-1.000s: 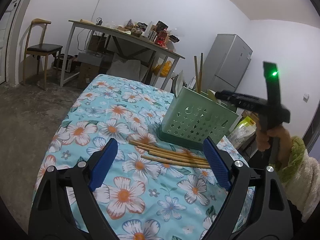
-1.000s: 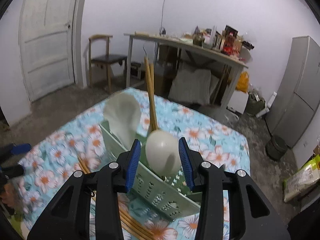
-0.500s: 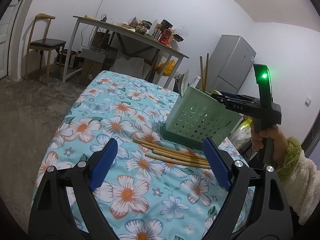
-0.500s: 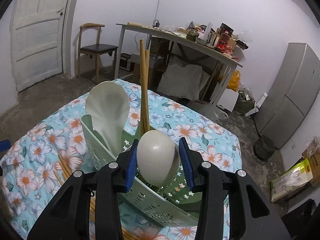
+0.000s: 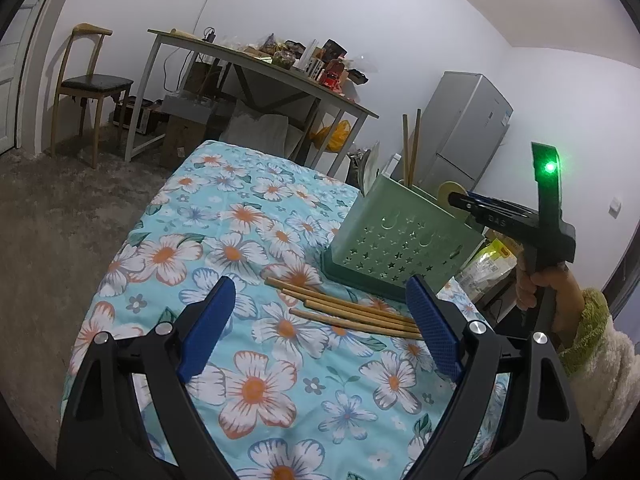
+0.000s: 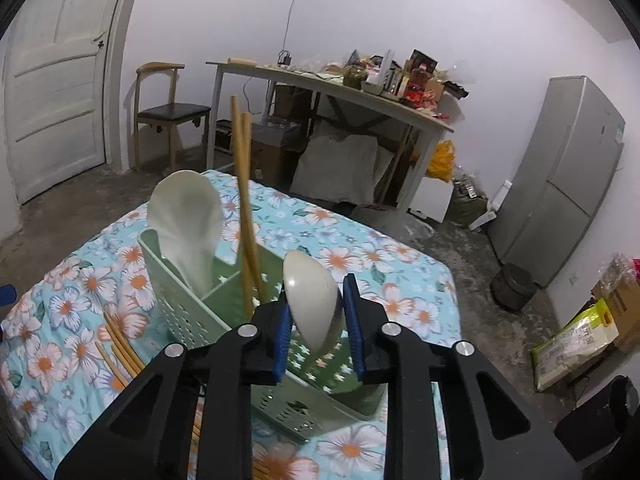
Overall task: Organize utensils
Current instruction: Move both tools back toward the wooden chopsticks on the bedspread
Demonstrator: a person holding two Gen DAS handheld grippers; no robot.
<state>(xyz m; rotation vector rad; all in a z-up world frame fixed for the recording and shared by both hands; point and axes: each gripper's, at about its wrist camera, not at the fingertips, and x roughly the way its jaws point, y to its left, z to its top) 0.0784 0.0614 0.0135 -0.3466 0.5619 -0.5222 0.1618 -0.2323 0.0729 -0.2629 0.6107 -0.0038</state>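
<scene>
inside green caddy (image 6: 188, 312): chopsticks (image 6: 246, 216), two spoons (image 6: 314, 300).

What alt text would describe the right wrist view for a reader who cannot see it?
The right hand-held gripper is closing around a pale spoon above a green utensil holder. The holder already contains a white ladle and two chopsticks; it stands on a floral tablecloth.

The right gripper (image 6: 316, 340) is closing around a pale spoon (image 6: 314, 304) above the green caddy (image 6: 176, 304).
</scene>
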